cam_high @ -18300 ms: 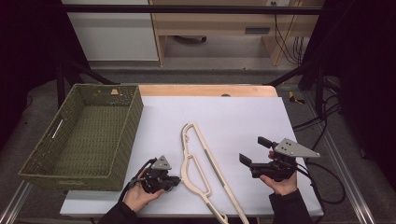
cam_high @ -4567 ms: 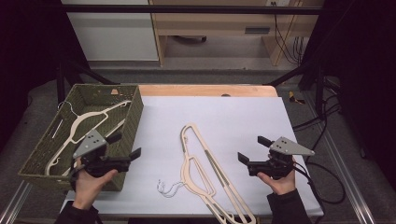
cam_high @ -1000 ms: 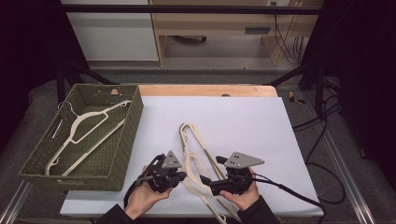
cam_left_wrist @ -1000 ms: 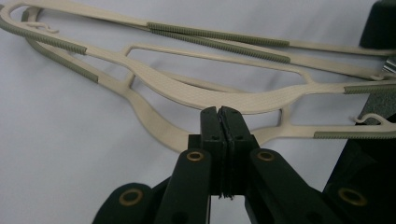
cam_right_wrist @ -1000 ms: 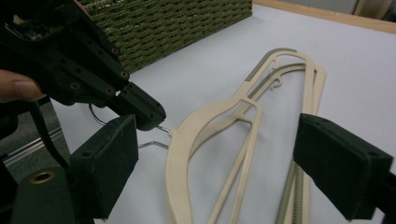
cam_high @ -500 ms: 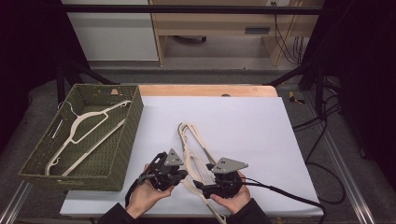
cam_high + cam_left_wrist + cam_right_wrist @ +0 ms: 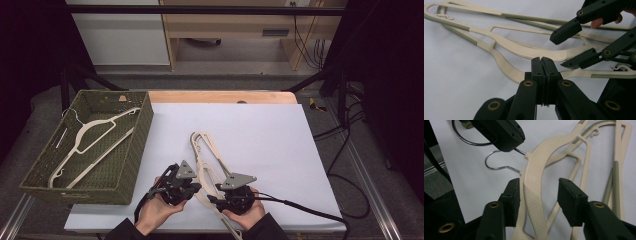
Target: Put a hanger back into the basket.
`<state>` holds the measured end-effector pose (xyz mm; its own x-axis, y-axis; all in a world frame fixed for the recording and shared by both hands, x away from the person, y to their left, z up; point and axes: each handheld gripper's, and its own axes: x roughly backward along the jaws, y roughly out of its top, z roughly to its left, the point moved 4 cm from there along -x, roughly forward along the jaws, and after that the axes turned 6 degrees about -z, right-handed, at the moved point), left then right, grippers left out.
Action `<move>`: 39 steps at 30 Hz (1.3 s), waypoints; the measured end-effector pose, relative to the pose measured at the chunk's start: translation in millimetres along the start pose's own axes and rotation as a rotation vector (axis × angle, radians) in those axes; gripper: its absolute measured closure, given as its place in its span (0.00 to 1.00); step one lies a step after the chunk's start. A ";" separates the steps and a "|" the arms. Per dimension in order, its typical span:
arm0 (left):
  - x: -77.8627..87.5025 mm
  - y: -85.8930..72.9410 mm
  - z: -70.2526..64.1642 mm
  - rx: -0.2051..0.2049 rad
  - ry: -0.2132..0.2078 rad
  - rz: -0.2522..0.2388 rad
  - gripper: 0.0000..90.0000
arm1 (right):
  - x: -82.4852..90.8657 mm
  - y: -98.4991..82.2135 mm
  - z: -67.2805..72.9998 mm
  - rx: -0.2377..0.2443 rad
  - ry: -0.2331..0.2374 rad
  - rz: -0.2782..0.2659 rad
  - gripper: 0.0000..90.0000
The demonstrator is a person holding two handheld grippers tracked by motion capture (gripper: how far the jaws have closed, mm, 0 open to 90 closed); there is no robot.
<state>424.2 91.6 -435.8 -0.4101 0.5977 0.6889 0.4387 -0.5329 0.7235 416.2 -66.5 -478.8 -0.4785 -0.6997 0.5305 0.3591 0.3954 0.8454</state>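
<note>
Cream plastic hangers (image 7: 206, 150) lie stacked on the white table sheet. My left gripper (image 7: 196, 188) is shut on the wire hook (image 7: 520, 150) of the top hanger (image 7: 535, 182); its jaws (image 7: 542, 63) meet right in front of the hanger's neck. My right gripper (image 7: 214, 193) comes in from the right. Its jaws (image 7: 539, 192) straddle the top hanger's broad shoulder and have just been closing. A gap remains beside the right pad (image 7: 569, 197), so it stands open. A second wire hook (image 7: 496, 162) lies beneath.
A green woven basket (image 7: 134, 159) stands at the left with one pale hanger (image 7: 95, 140) inside. Black cables trail from the grippers toward the right edge (image 7: 310, 212). A wooden strip (image 7: 220, 96) borders the sheet's far side.
The right hand has moved left and lower onto the hangers, and its jaws have narrowed around the top hanger's shoulder. The left hand has stayed put.
</note>
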 end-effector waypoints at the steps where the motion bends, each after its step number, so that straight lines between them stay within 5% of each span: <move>1: 0.1 -0.1 -0.2 -0.001 0.000 0.000 0.98 | -0.6 -0.6 0.4 0.000 0.004 0.005 0.65; 7: -0.6 -1.5 -0.7 0.000 0.002 0.002 0.98 | -3.7 -3.6 2.6 0.012 0.038 0.025 0.81; 14: 4.1 -0.3 0.4 0.001 -0.022 -0.032 0.96 | -2.0 -2.7 3.3 0.024 0.041 0.014 0.82; 17: 12.9 3.1 -0.7 0.001 -0.037 -0.069 0.85 | -0.7 -1.7 1.6 0.036 0.035 0.009 0.82; 28: 78.2 17.8 24.7 -0.001 0.047 -0.333 0.35 | 11.9 8.3 -5.2 0.016 0.015 0.006 0.83; 39: 87.5 8.1 55.7 0.048 0.099 -0.378 0.23 | 23.8 15.8 -15.1 0.020 -0.035 0.015 0.85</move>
<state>436.4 172.8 -372.1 -0.6242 0.6847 0.3764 0.2773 -0.2562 0.9260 422.6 -85.9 -453.8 -0.5009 -0.6727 0.5445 0.3508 0.4174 0.8383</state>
